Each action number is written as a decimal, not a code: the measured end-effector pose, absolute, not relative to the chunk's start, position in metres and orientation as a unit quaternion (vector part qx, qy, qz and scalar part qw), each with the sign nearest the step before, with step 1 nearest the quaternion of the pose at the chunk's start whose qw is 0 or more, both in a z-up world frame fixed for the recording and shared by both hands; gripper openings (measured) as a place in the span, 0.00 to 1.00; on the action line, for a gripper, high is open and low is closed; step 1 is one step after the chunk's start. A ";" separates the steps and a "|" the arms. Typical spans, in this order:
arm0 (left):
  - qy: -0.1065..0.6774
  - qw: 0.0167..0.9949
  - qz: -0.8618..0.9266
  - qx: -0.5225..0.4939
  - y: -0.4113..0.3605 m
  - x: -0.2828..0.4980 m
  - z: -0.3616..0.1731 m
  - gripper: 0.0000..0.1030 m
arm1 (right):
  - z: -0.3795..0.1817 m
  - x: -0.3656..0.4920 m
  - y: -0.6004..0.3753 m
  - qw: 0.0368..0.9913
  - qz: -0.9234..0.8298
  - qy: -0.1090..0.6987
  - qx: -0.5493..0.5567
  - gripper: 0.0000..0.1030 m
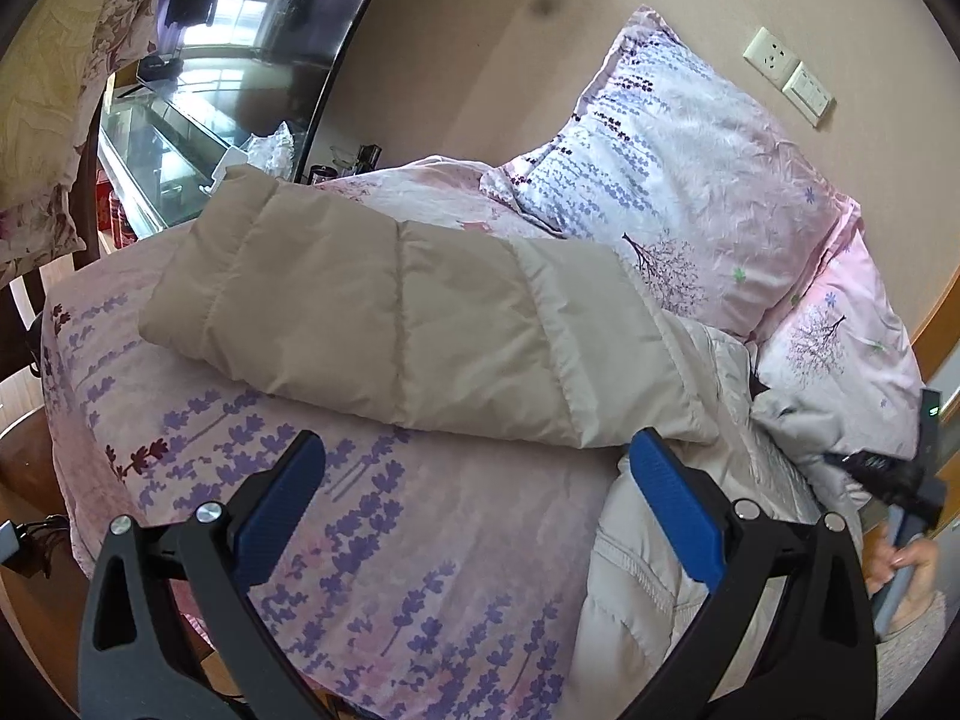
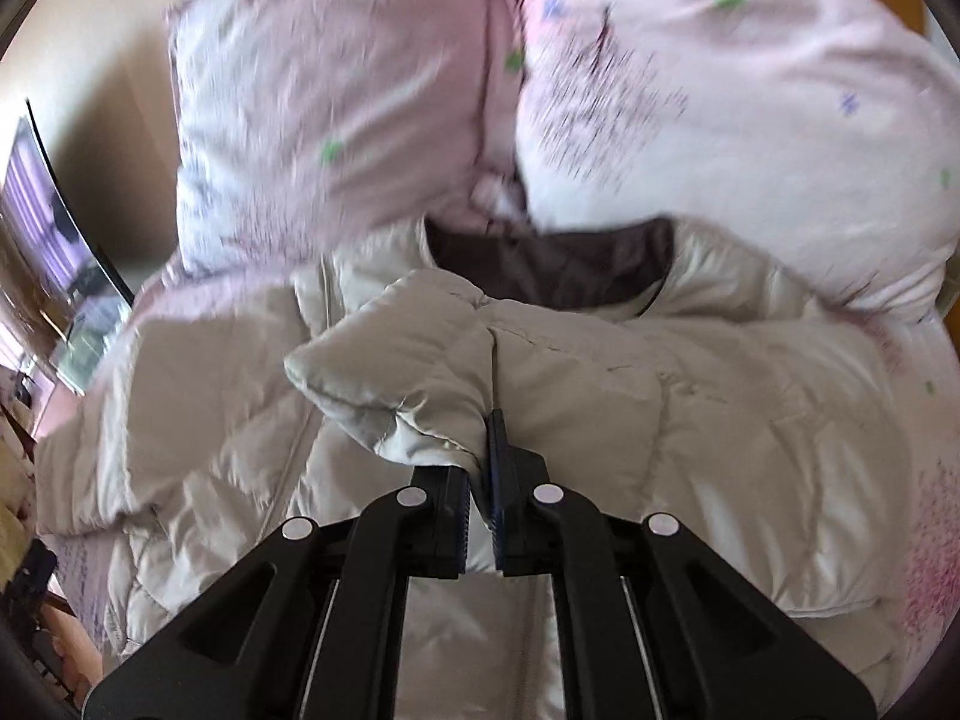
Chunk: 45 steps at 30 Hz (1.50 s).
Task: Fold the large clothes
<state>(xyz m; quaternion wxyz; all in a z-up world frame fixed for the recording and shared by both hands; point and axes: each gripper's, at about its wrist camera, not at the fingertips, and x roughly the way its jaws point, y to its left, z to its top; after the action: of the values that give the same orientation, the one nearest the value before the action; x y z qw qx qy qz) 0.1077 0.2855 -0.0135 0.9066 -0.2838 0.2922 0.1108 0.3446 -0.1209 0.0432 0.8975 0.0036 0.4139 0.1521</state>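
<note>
A: Left wrist view first. Your left gripper (image 1: pixel 477 468) is spread wide, blue pads (image 1: pixel 681 516) well apart, nothing between them. It hovers over the bedspread (image 1: pixel 372 540), just in front of the jacket.

B: Where's the jacket?

A: The beige puffer jacket (image 1: pixel 390 312) lies on the bedspread. One quilted sleeve (image 1: pixel 288 276) stretches out flat away from the body, past the gripper. The body bunches beside your right-hand pad. Behind the jacket, a floral pillow (image 1: pixel 678 180) leans against the wall (image 1: pixel 480 48); a second one sits next to it.

B: Anything else?

A: A socket (image 1: pixel 771 54) and a switch (image 1: pixel 810 93) are on the wall above the pillow.

B: Right wrist view?

A: Blurry. Your right gripper (image 2: pixel 483 456) is pressed together, pinching a fold of the jacket (image 2: pixel 420 360) and holding it bunched above the jacket body. Dark lining (image 2: pixel 552 270) shows at the collar, just beyond the pinched fold. The two pillows (image 2: pixel 690 90) sit right behind the collar.
</note>
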 end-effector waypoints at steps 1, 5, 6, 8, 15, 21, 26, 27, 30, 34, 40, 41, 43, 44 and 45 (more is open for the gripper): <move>0.292 0.907 0.114 -0.283 0.286 0.109 -0.014 0.98 | 0.041 0.342 -0.113 0.896 0.149 0.419 -0.014 0.07; 0.295 0.907 0.118 -0.277 0.286 0.112 -0.015 0.98 | 0.025 0.333 -0.078 0.879 0.135 0.442 -0.116 0.17; 0.296 0.905 0.113 -0.282 0.286 0.113 -0.016 0.98 | 0.021 0.331 -0.073 0.873 0.137 0.446 -0.140 0.19; 0.299 0.903 0.110 -0.290 0.289 0.114 -0.019 0.98 | 0.013 0.327 -0.062 0.858 0.141 0.458 -0.185 0.43; 0.294 0.892 0.096 -0.329 0.300 0.112 -0.023 0.98 | 0.043 0.310 -0.066 0.879 0.197 0.411 -0.141 0.61; 0.289 0.888 0.099 -0.343 0.306 0.106 -0.024 0.98 | 0.035 0.351 -0.084 0.871 0.177 0.458 -0.011 0.20; 0.287 0.882 0.105 -0.359 0.312 0.105 -0.026 0.98 | -0.002 0.368 -0.049 0.842 0.172 0.509 -0.054 0.17; 0.285 0.880 0.107 -0.365 0.314 0.104 -0.027 0.98 | -0.004 0.370 -0.043 0.842 0.169 0.507 -0.068 0.17; 0.280 0.875 0.113 -0.378 0.318 0.101 -0.030 0.98 | 0.001 0.376 -0.043 0.837 0.174 0.516 -0.055 0.17; 0.275 0.859 0.119 -0.416 0.333 0.096 -0.036 0.97 | 0.027 0.360 -0.068 0.845 0.209 0.491 0.020 0.65; 0.259 0.819 0.141 -0.493 0.363 0.094 -0.048 0.82 | 0.057 0.334 -0.092 0.848 0.251 0.466 0.043 0.69; 0.258 0.814 0.145 -0.500 0.367 0.095 -0.049 0.79 | 0.060 0.333 -0.097 0.847 0.253 0.466 0.048 0.70; 0.253 0.805 0.154 -0.514 0.375 0.096 -0.051 0.72 | 0.063 0.327 -0.105 0.844 0.256 0.468 0.058 0.70; 0.250 0.800 0.159 -0.522 0.379 0.096 -0.052 0.67 | 0.065 0.327 -0.111 0.842 0.258 0.469 0.061 0.70; 0.248 0.795 0.167 -0.528 0.383 0.096 -0.052 0.65 | 0.064 0.324 -0.113 0.842 0.259 0.470 0.062 0.70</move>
<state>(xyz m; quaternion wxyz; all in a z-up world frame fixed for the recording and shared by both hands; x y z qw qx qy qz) 0.0958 0.3825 -0.0524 0.7950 -0.5277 0.2481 0.1669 0.3240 -0.1133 0.0636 0.8417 0.0624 0.4699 0.2586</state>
